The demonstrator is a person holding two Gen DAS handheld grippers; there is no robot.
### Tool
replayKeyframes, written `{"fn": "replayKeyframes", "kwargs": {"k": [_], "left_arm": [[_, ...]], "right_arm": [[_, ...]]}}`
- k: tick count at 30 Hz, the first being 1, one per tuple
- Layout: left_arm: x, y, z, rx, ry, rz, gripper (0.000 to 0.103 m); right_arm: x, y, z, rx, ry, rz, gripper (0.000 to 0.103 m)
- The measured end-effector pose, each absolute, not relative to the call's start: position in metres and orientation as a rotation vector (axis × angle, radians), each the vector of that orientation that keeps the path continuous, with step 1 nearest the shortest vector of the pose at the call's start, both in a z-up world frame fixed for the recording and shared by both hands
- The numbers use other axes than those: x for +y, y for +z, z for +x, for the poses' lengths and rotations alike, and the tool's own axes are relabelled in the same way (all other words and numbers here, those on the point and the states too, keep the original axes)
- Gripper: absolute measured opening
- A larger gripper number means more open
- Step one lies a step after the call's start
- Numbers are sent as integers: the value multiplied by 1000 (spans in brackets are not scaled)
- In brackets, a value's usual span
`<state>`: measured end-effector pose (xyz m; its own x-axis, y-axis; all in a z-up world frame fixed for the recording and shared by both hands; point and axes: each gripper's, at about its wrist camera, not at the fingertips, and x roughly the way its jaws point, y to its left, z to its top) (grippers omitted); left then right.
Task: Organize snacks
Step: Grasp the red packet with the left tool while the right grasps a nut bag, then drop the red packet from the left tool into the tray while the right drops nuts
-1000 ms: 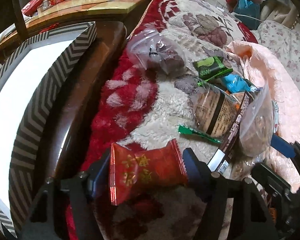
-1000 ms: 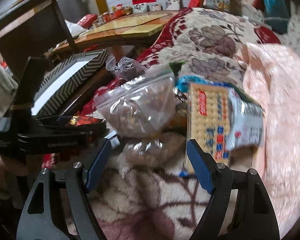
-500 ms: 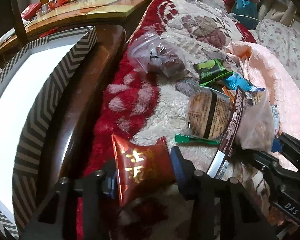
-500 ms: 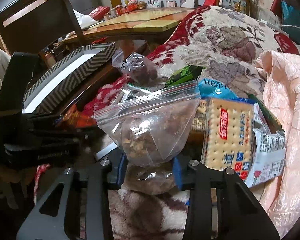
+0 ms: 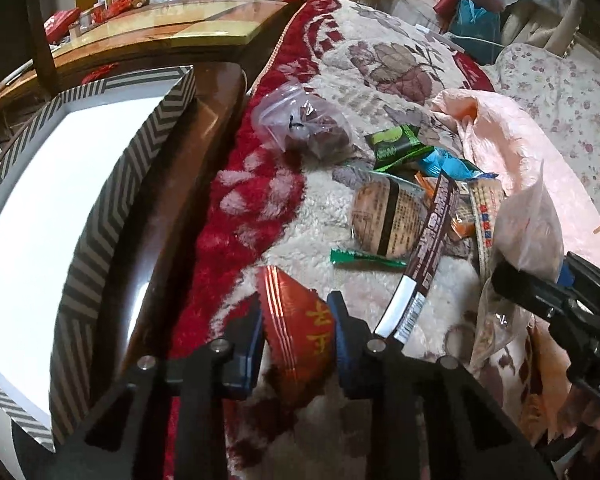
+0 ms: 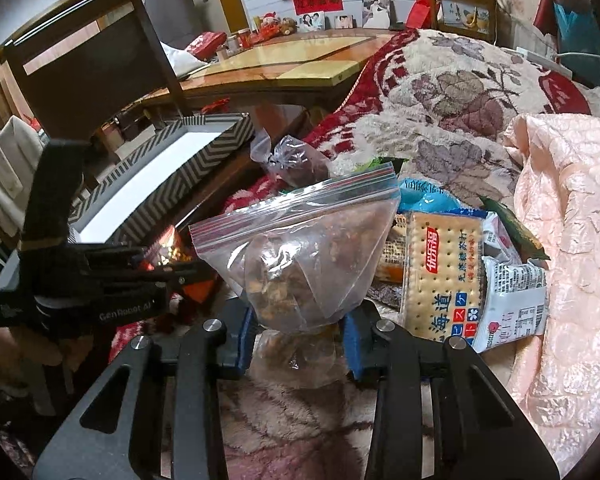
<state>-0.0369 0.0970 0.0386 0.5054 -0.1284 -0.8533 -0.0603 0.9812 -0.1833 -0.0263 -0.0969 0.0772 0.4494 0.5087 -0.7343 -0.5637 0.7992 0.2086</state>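
My left gripper (image 5: pixel 296 322) has a red snack packet (image 5: pixel 300 304) with gold print between its blue pads. Its jaws are closing and the pads press the packet, which bulges and tilts up off the fluffy blanket. My right gripper (image 6: pixel 298 326) is shut on the bottom of a clear zip bag (image 6: pixel 300 256) of brown nuts, which stands upright above the blanket. The left wrist view shows that bag (image 5: pixel 528 228) at the right edge. A zigzag-patterned box (image 5: pixel 112 200) with a white inside lies open at the left, on a dark wooden ledge.
More snacks lie on the blanket: a cracker packet (image 6: pixel 440 272), a green packet (image 5: pixel 396 144), a round biscuit pack (image 5: pixel 388 216), a brown bar (image 5: pixel 432 240) and a clear bag of dark pieces (image 5: pixel 308 128). A pink quilt (image 5: pixel 520 140) lies to the right. A wooden table (image 5: pixel 172 36) stands behind.
Both grippers closed: the left on the red packet, which crumpled and tilted up, the right on the zip bag of nuts, which it lifted upright.
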Motion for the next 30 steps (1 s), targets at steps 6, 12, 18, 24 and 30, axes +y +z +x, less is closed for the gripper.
{"fn": "replayKeyframes", "kwargs": {"k": [6, 12, 18, 24, 30], "left_arm": [[100, 48, -44, 1021, -27, -195, 32], [104, 66, -49, 985, 0, -166, 32], [115, 89, -52, 931, 28, -149, 32], [135, 104, -54, 896, 70, -162, 32], [161, 109, -56, 881, 124, -177, 32]], "right_arm": [[-95, 84, -29, 879, 673, -56, 35], [-87, 93, -29, 869, 688, -55, 35], [-73, 106, -28, 858, 703, -66, 35], [-53, 117, -26, 855, 738, -88, 35], [-26, 123, -26, 855, 785, -117, 35]]}}
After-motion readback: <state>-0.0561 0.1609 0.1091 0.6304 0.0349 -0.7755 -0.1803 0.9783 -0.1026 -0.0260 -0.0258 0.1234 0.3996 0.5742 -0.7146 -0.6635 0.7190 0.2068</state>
